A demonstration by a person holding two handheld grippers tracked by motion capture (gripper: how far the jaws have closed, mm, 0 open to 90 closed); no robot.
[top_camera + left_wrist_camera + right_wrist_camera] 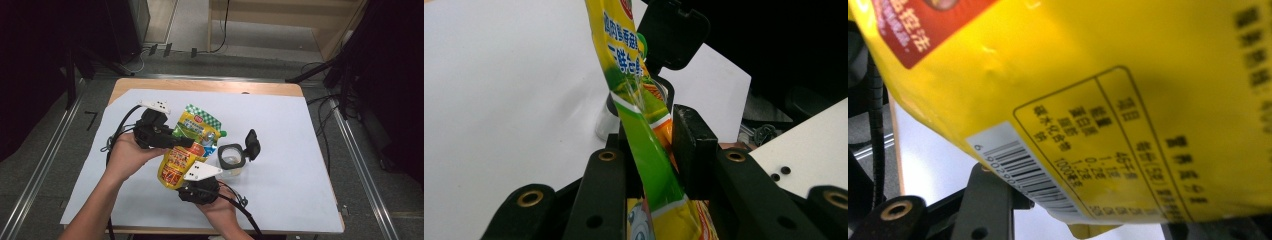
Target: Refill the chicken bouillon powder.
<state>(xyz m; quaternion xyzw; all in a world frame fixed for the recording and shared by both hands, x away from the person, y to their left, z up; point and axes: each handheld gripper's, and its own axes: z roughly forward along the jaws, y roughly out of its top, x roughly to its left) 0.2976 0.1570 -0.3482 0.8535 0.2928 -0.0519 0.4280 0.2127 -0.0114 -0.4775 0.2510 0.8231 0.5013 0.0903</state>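
A yellow and green spouted pouch (187, 140) hangs tilted above the table between both grippers. My left gripper (182, 141) comes in from the left and holds its middle. In the left gripper view the pouch (644, 150) runs edge-on between the two pads of that gripper (651, 145) and touches both. My right gripper (182, 181) reaches up from below and is shut on the pouch's bottom end. The right gripper view looks at the yellow back of the pouch (1098, 75) with its barcode, the jaws flanking it at the frame's lower edge.
A small clear jar (231, 156) with a black rim stands just right of the pouch, its black flip lid (251, 143) swung open. A white sheet (280, 115) covers the wooden table. Cables trail from both grippers toward the near edge.
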